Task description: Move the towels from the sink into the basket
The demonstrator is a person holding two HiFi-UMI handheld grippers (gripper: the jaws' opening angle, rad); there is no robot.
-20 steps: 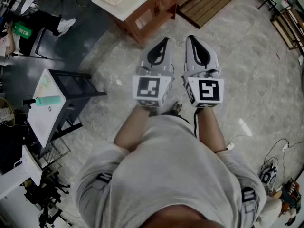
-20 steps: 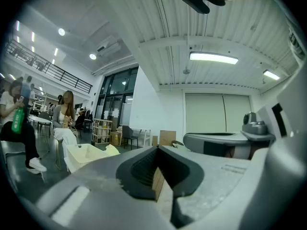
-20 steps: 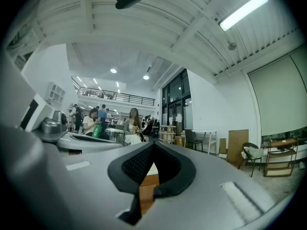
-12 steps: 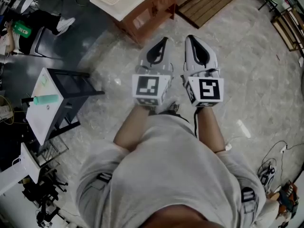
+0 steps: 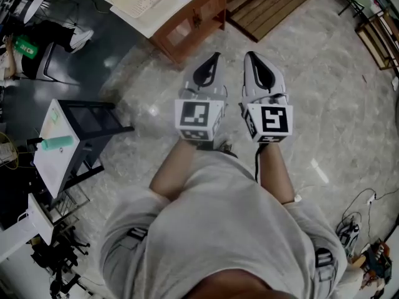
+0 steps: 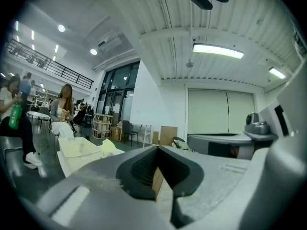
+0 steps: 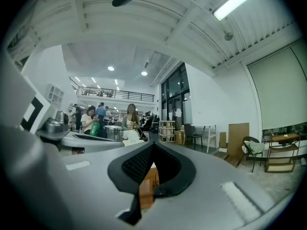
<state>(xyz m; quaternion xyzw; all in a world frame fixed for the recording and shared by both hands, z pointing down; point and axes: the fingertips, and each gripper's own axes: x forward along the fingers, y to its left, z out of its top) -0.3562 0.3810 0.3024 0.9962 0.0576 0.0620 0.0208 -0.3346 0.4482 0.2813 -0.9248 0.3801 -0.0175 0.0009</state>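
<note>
Sliding further into the head view since the earlier frames, the cream basket (image 5: 140, 4) on the white-topped wooden cabinet (image 5: 190, 27) now shows almost whole at the top edge, where before only a corner of it did. I take that as the person closing on the work area, so the task is only at its approach. Both tongs have kept their place, side by side in front of the chest and pointing toward the cabinet. The left gripper (image 5: 215, 56) has its jaws pressed together on nothing, and the right gripper (image 5: 249, 55) is likewise closed and empty. I cannot find the sink in any view, nor a towel I would swear to. A pale crumpled cloth (image 6: 108, 146) sits at the basket's far side in the left gripper view and may be one. Whether it lies in the basket or just beside it, I cannot tell. The basket's inside looks bare from above.
</note>
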